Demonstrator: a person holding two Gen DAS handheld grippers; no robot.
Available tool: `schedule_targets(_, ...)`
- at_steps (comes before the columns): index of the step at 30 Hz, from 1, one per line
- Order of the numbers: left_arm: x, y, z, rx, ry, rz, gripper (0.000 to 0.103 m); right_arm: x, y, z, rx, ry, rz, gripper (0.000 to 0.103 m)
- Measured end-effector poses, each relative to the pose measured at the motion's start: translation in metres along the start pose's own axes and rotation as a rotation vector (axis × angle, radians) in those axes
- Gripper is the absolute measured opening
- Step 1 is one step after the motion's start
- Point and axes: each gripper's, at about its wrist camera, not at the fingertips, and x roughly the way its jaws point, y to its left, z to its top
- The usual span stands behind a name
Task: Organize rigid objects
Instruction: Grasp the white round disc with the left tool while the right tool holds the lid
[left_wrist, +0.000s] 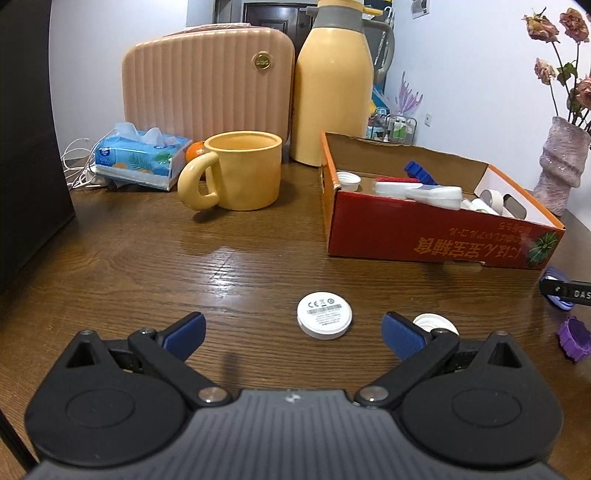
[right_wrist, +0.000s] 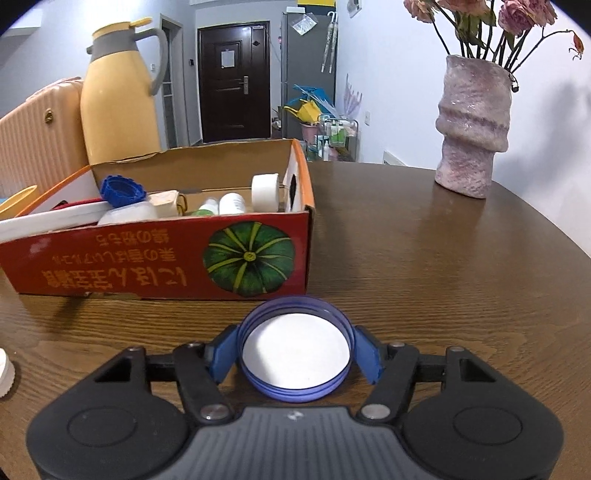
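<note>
My left gripper (left_wrist: 291, 332) is open and empty, low over the wooden table (left_wrist: 240, 266). A white round disc (left_wrist: 324, 319) lies just ahead between its fingers. A white cap (left_wrist: 434, 323) lies behind the right fingertip (left_wrist: 400, 338). A purple ridged cap (left_wrist: 574, 338) lies at the far right. My right gripper (right_wrist: 295, 350) is shut on a blue lid with a white liner (right_wrist: 295, 354), open side up, near the table in front of the red cardboard box (right_wrist: 110, 266). The box (left_wrist: 424, 236) holds caps, small bottles and a tape roll.
A yellow mug (left_wrist: 240, 170), tissue pack (left_wrist: 140, 155), yellow thermos (left_wrist: 334, 81) and pink case (left_wrist: 207, 81) stand at the back. A pink vase with dried flowers (right_wrist: 472, 125) stands right of the box. A dark block (left_wrist: 29, 147) is at the left.
</note>
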Motion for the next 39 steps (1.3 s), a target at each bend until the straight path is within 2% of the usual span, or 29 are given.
schedule_targets(11,0.013,0.009,0.002,-0.013,0.064,0.034,0.103,-0.037,0.002,-0.008,0.033,-0.127,0.014,0.065)
schedule_targets(19,0.028,0.007,0.003,0.01,0.097,0.025,0.103,-0.066,0.008,-0.019,0.026,-0.21,0.021,0.065)
schedule_targets(35,0.05,-0.011,0.005,0.069,0.097,0.033,0.102,-0.074,0.011,-0.023,0.023,-0.238,0.03,0.065)
schedule_targets(39,0.049,-0.013,0.005,0.079,0.084,0.011,0.09,-0.074,0.01,-0.023,0.025,-0.236,0.034,0.065)
